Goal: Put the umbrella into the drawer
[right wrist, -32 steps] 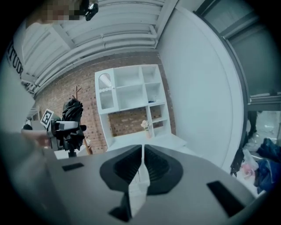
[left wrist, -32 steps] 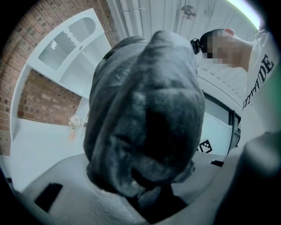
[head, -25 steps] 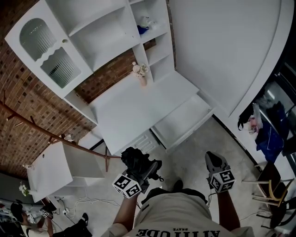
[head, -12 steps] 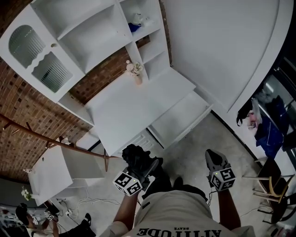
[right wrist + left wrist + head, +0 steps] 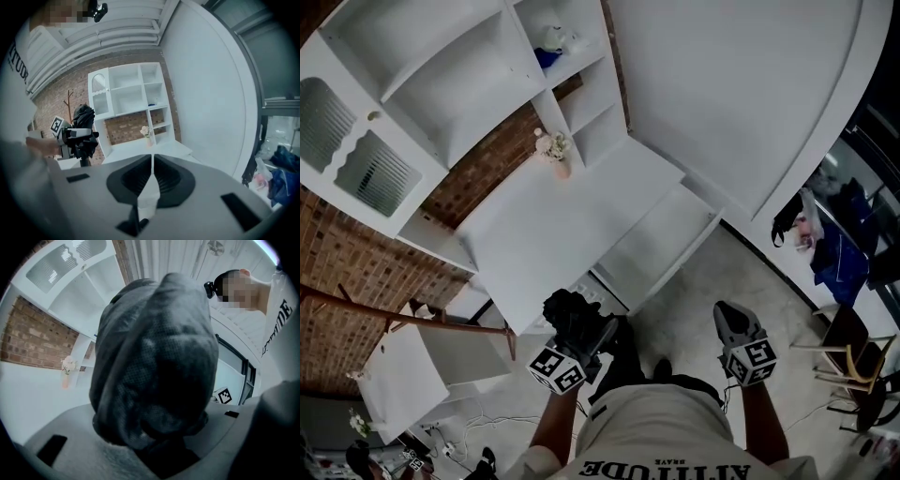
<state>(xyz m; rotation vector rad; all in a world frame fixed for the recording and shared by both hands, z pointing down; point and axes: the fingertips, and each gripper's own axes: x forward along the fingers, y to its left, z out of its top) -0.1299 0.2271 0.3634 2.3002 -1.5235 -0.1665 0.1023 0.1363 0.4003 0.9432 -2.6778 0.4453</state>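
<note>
**White table [image 5: 534,246] with a little vase of pale flowers [image 5: 555,152]**

On the table, far back by the white shelves [image 5: 469,70]: just the vase, standing up. At the table's front edge: a white drawer [image 5: 661,246], pulled out. High on one shelf: something blue and white [image 5: 548,47]. Down on the pale floor [image 5: 694,323], off to the right: a wooden chair [image 5: 853,364].

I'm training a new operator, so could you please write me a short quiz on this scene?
1. Open or closed: the desk's drawer?
2. The umbrella is: A, in the drawer; B, in the left gripper's jaws; C, lying on the desk.
3. True or false: the right gripper's jaws are together with nothing between them.

Key: 1 open; 2 B; 3 true.
</note>
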